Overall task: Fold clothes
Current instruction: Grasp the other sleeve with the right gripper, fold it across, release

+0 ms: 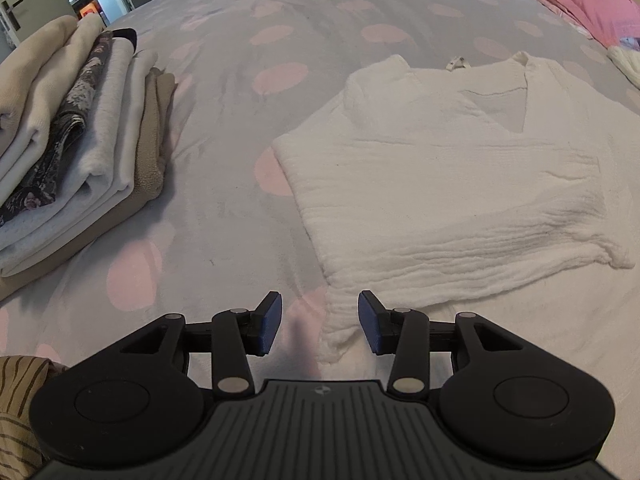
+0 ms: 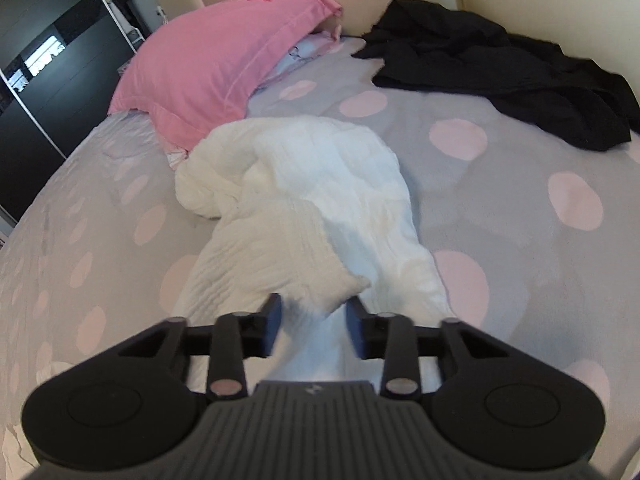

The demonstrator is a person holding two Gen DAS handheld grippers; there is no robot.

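Left wrist view: the left gripper [image 1: 319, 322] is spread at the white blouse's [image 1: 460, 184] near hem corner, neckline pointing away; bare bedspread [image 1: 224, 128] separates it from folded clothes [image 1: 80, 140]. The right gripper [image 2: 314, 328] is spread around a raised fold.

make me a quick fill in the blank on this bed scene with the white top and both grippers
1. The white top lies on a grey bedspread with ____ spots.
2. The folded stack sits to the top's ____.
3. The left gripper is ____.
4. The pillow is ____.

Missing words: pink; left; open; pink
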